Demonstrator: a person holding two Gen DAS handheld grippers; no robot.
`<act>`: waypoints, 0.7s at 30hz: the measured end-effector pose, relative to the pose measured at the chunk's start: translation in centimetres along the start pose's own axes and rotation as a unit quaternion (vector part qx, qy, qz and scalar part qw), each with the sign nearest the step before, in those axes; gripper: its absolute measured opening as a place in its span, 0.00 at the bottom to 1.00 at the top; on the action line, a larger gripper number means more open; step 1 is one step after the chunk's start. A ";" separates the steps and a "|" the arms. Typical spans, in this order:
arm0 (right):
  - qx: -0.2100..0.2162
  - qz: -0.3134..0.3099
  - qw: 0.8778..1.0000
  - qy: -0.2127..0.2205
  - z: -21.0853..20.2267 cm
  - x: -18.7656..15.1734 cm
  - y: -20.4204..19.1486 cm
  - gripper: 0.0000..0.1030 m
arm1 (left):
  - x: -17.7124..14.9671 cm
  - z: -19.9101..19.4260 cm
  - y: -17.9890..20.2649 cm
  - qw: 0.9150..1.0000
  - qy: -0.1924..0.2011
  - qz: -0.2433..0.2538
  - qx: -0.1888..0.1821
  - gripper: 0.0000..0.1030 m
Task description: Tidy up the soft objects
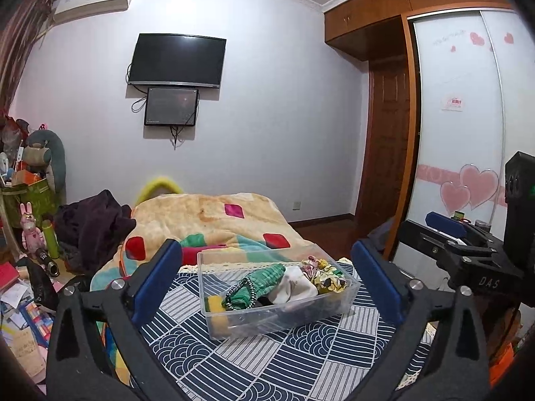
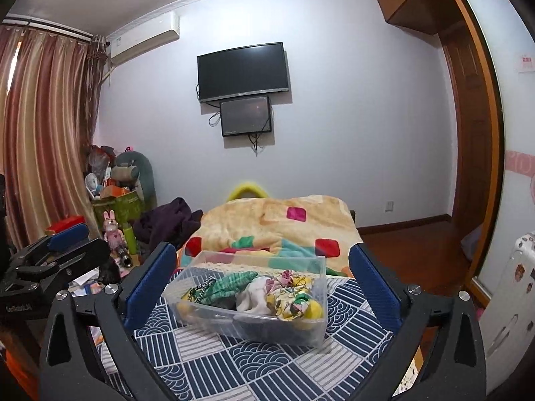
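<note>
1. Here, a clear plastic bin point(image 1: 277, 304) is sitting on a blue-and-white patterned cloth point(image 1: 267, 361), toward the cloth's far edge, close to a colourful blanket point(image 1: 214, 220) lying beyond it.
2. Inside the bin, a green knitted piece point(image 1: 264, 279) is lying toward the left wall, a white soft item point(image 1: 297, 287) is resting in the middle, and a floral yellow scrunchie point(image 1: 326, 275) is sitting by the right wall.
3. The left gripper point(image 1: 267, 277) is hovering above the cloth's near edge with its blue fingers point(image 1: 157, 284) spread wide to either side of the bin, holding nothing.
4. The right gripper point(image 2: 264, 284) is likewise standing wide apart and empty, its pads point(image 2: 374, 284) flanking the bin without touching it.
5. In the left wrist view, the right gripper is showing at the right edge, beside the cloth.
</note>
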State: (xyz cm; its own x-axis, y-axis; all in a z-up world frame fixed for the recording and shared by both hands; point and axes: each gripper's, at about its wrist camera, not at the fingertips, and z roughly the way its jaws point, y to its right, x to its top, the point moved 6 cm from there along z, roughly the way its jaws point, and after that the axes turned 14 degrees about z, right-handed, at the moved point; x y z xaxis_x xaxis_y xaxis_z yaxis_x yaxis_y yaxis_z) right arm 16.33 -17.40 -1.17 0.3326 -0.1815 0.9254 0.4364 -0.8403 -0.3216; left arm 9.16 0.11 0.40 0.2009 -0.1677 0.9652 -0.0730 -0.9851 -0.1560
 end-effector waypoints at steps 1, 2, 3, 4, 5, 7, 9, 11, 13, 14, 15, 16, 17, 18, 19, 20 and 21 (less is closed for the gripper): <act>0.000 0.001 1.000 0.000 -0.1 0.0 0.0 1.00 | 0.0 0.1 0.0 1.000 -0.001 0.000 0.000 1.00; 0.000 0.001 1.000 0.000 -0.1 0.0 0.0 1.00 | 0.0 0.1 0.0 1.000 -0.001 0.000 0.001 1.00; 0.001 0.001 1.000 0.000 -0.1 0.0 0.0 1.00 | -0.1 0.1 0.0 1.000 -0.001 0.001 0.002 1.00; 0.001 0.001 1.000 0.000 -0.2 0.1 0.0 1.00 | -0.1 0.1 0.0 1.000 -0.002 0.001 0.003 1.00; 0.001 0.001 1.000 0.000 -0.2 0.1 0.0 1.00 | -0.2 0.0 0.0 1.000 -0.003 0.001 0.004 1.00; 0.001 0.002 1.000 0.000 -0.3 0.1 0.0 1.00 | -0.2 0.1 -0.1 1.000 -0.003 0.000 0.005 1.00; 0.001 0.003 1.000 -0.001 -0.2 0.1 0.0 1.00 | -0.2 0.1 -0.2 1.000 -0.003 -0.001 0.007 1.00; 0.002 0.003 1.000 -0.001 -0.3 0.0 0.0 1.00 | -0.3 0.1 -0.2 1.000 -0.003 -0.001 0.006 1.00; 0.002 0.003 1.000 -0.001 -0.4 0.1 -0.1 1.00 | -0.2 0.1 -0.2 1.000 -0.003 0.000 0.006 1.00; 0.002 0.003 1.000 -0.001 -0.4 0.0 -0.2 1.00 | -0.2 0.1 -0.2 1.000 -0.002 0.000 0.007 1.00; 0.002 0.003 1.000 -0.001 -0.4 0.0 -0.2 1.00 | -0.2 0.1 -0.2 1.000 -0.002 0.000 0.008 1.00; 0.002 0.003 1.000 -0.001 -0.5 0.1 -0.2 1.00 | -0.3 0.1 -0.2 1.000 -0.002 0.000 0.008 1.00; 0.003 0.003 1.000 -0.001 -0.5 0.1 -0.2 1.00 | -0.3 0.1 -0.2 1.000 -0.002 0.000 0.007 1.00; 0.003 0.003 1.000 -0.002 -0.4 0.0 -0.2 1.00 | -0.3 0.1 -0.2 1.000 -0.002 0.000 0.007 1.00; 0.003 0.003 1.000 -0.002 -0.5 0.0 -0.2 1.00 | -0.3 0.1 -0.1 1.000 -0.002 0.000 0.008 1.00; 0.003 0.003 1.000 -0.002 -0.5 0.0 -0.2 1.00 | -0.3 0.1 -0.2 1.000 -0.002 0.000 0.008 1.00; 0.003 0.003 1.000 -0.002 -0.5 0.0 -0.3 1.00 | -0.3 0.1 -0.2 1.000 -0.002 0.000 0.008 1.00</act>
State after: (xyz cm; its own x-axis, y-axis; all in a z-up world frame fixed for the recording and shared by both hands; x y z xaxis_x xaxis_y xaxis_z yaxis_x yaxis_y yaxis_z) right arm 15.79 -17.40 -0.94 0.3387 -0.1843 0.9227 0.4402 -0.8357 -0.3285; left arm 9.22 0.32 0.13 0.2046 -0.1680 0.9643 -0.0575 -0.9855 -0.1595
